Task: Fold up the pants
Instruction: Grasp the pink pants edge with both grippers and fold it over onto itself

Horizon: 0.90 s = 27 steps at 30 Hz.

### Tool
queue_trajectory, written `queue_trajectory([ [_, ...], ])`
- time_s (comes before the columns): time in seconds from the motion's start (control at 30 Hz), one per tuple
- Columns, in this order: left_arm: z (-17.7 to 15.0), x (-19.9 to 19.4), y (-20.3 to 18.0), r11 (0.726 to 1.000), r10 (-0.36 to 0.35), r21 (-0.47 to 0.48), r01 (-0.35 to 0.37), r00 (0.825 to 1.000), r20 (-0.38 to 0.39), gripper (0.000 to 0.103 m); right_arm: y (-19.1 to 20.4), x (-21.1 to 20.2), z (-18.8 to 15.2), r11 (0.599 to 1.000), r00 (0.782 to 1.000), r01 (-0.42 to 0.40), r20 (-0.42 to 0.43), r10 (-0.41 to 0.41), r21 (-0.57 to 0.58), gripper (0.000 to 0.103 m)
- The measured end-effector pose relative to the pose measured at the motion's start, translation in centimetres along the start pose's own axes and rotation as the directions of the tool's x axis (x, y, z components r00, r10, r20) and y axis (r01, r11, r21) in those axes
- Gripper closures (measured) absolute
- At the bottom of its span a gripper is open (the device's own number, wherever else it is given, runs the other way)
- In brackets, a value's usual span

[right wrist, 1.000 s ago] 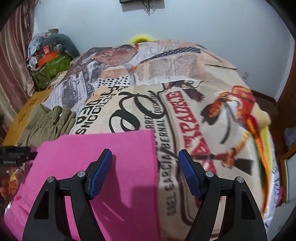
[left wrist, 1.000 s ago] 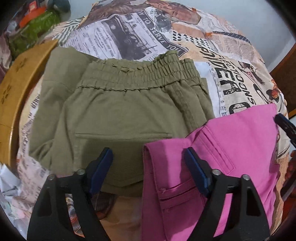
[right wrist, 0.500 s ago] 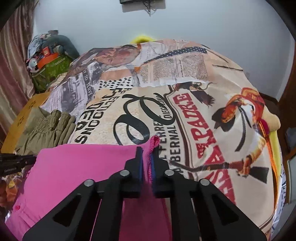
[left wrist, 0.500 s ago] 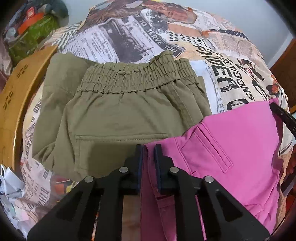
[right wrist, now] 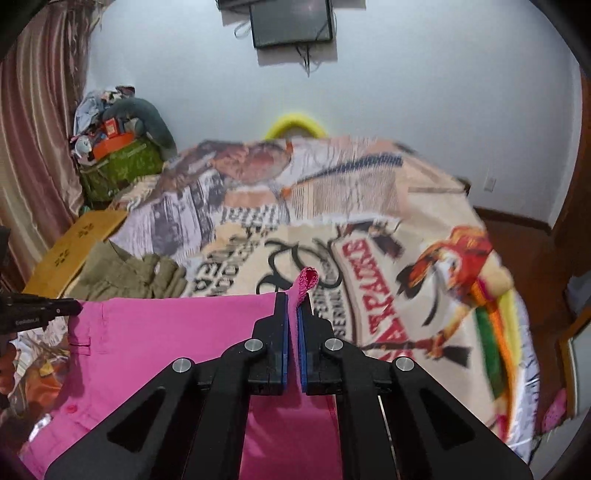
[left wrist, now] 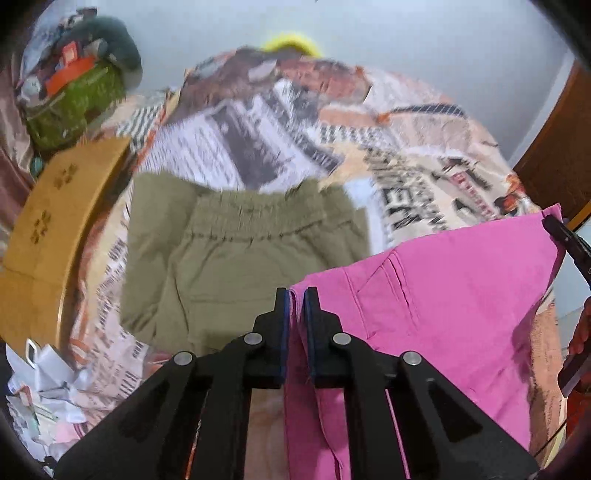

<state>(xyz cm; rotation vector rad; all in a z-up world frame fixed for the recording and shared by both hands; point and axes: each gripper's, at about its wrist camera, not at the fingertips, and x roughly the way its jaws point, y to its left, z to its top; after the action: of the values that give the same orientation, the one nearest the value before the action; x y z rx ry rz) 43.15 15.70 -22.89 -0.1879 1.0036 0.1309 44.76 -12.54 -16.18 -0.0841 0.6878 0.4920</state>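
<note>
Pinching fabric on both sides right now. My left gripper (left wrist: 296, 295) has its blue-padded fingers (left wrist: 283, 314) pressed together on the edge of the bright pink cotton pants (left wrist: 461, 295), right by the waistband corner, with a slanted pocket seam just beside the pads. My right gripper (right wrist: 292, 299) is clamped the same way on the opposite edge of the pink pants (right wrist: 166, 350), and a little curl of pink fabric pokes up past the fingertips (right wrist: 282, 314). Between the two grips the pants hang stretched out flat, lifted over the bed.

Just left of them, a pair of olive green pants with an elastic waistband (left wrist: 240, 251) lies flat on the newspaper-print bedspread (left wrist: 280, 140); I can't tell if the two pairs touch. A tan cardboard box (left wrist: 55, 206) sits at the bed's left edge. Further back there's a green bag piled with stuff (right wrist: 118, 166) by the curtain, and a dark screen (right wrist: 290, 22) on the wall.
</note>
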Motion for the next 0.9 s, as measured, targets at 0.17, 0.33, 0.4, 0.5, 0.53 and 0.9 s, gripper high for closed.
queue_trajectory([
  [0.17,0.6,-5.3,-1.7,1.000,-0.016,0.028,0.013,0.993,0.115,0.095,-0.5,-4.0,1.6,1.000,0.997,0.003,0.083,-0.005,0.024,0.100],
  [0.33,-0.3,-8.4,-3.0,0.998,-0.029,0.062,0.020,0.989,0.148,0.095,-0.6,-8.0,0.6,1.000,0.994,-0.016,0.104,0.014,0.025,0.100],
  [0.4,-1.0,-9.3,-3.5,0.997,-0.028,0.077,0.016,0.988,0.151,0.095,-0.5,-9.3,-0.2,0.999,0.994,-0.033,0.103,0.030,0.031,0.100],
  [0.5,-2.5,-10.4,-4.0,0.995,-0.026,0.098,0.012,0.989,0.147,0.095,-0.2,-10.9,-1.6,0.998,0.994,-0.050,0.095,0.047,0.029,0.100],
  [0.53,-3.1,-10.8,-4.1,0.994,-0.024,0.106,0.008,0.989,0.149,0.095,0.0,-11.4,-2.3,0.998,0.995,-0.056,0.089,0.054,0.023,0.100],
  [0.9,-10.8,-13.2,-3.6,0.992,-0.022,0.130,0.006,0.993,0.120,0.095,1.4,-15.6,-9.5,0.990,0.991,-0.136,0.003,0.136,0.041,0.100],
])
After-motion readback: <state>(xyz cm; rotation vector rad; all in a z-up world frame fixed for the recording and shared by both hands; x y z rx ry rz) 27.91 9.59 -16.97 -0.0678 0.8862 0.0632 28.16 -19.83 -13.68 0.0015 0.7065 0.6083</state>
